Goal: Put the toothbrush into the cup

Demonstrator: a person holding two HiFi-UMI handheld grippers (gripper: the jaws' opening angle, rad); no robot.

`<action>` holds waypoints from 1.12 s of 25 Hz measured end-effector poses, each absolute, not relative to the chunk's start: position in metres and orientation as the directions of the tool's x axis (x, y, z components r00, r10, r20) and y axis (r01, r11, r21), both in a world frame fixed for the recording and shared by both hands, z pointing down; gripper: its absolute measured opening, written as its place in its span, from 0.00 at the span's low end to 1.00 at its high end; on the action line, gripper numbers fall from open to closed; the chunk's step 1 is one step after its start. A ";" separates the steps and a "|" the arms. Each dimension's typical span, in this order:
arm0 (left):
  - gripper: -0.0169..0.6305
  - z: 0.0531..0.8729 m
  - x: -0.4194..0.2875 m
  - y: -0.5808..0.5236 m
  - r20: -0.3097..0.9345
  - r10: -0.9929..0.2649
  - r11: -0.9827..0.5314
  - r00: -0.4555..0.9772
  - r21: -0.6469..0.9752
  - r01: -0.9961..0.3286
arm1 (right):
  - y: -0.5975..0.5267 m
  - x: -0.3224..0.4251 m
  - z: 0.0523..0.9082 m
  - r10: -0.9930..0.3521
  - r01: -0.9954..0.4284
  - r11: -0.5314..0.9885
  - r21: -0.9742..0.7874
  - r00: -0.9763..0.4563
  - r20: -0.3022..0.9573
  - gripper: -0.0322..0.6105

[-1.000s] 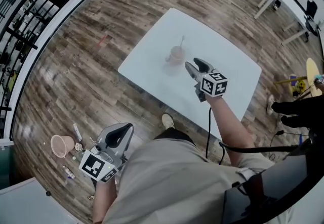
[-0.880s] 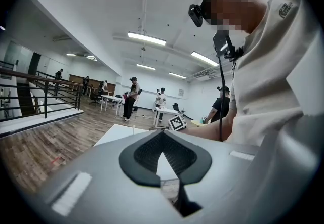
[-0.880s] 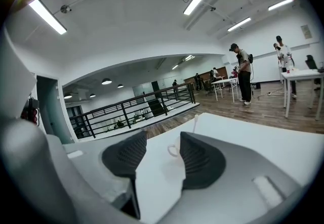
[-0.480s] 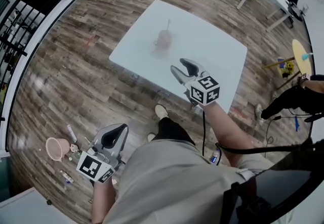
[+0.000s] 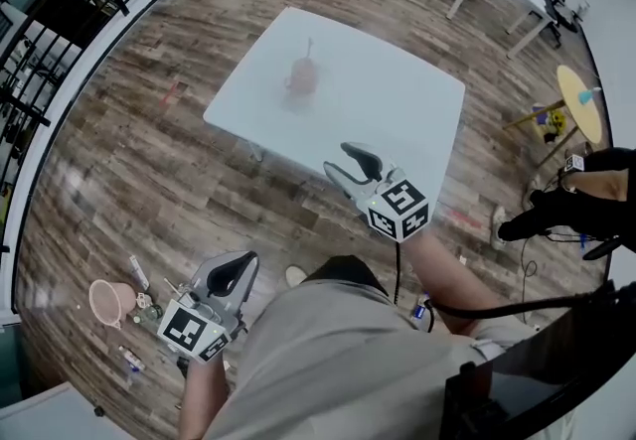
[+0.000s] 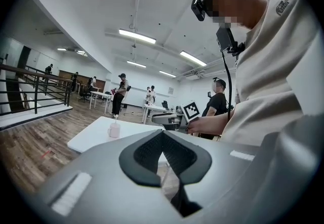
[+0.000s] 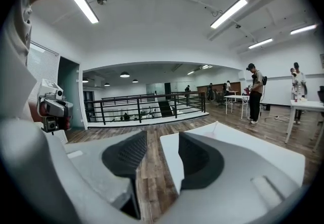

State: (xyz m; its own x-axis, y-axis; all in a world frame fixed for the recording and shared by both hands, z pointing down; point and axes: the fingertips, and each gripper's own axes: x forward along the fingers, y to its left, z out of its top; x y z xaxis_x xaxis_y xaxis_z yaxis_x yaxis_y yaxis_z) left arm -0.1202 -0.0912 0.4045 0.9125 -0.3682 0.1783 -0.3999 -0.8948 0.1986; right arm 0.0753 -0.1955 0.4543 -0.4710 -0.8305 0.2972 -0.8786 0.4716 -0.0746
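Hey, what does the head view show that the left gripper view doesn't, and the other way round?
Only the head view: a second pink cup on the floor near the left gripper, and a round yellow table. Only the left gripper view: ceiling lights and people standing far back. Both: the white table, the pink cup on it with the toothbrush standing in it, and the right gripper, fingers apart.
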 end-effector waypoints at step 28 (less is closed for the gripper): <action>0.03 0.388 0.031 0.086 0.245 -0.441 -0.858 0.863 0.166 -0.485 | 0.022 0.160 0.429 -0.693 -0.731 0.678 -0.068 -0.668 0.270 0.34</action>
State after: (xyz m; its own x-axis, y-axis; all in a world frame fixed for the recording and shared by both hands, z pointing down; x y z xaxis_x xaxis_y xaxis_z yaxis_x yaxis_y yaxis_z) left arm 0.0307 0.0863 0.3879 0.8635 -0.4408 0.2451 -0.4854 -0.8584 0.1660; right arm 0.1597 0.0218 0.4288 -0.6681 -0.6932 0.2704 -0.7315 0.6785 -0.0678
